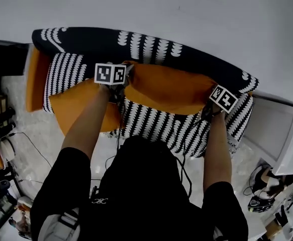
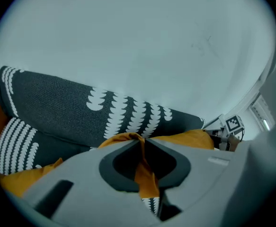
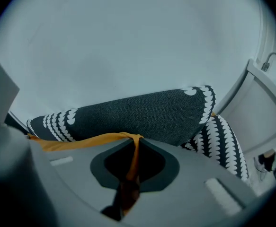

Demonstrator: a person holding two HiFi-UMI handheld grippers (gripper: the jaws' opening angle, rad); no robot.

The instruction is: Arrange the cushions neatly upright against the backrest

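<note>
An orange cushion (image 1: 169, 87) lies along the black-and-white patterned sofa's seat (image 1: 161, 127), just in front of the dark backrest (image 1: 136, 44). My left gripper (image 1: 123, 84) is shut on the cushion's left corner, and orange fabric (image 2: 145, 174) is pinched between its jaws. At the cushion's right corner, my right gripper (image 1: 211, 107) is shut on a thin fold of the same orange fabric (image 3: 130, 162). A second orange cushion (image 1: 78, 104) lies flat on the seat at the left, partly under my left arm. Both gripper views look over the backrest (image 2: 71, 112) (image 3: 142, 112) to the wall.
A bare white wall (image 1: 186, 9) runs behind the sofa. An orange side panel (image 1: 35, 79) stands at the sofa's left end. A white cabinet (image 1: 282, 129) sits close to its right end. Cables and small items (image 1: 0, 134) litter the floor at the left.
</note>
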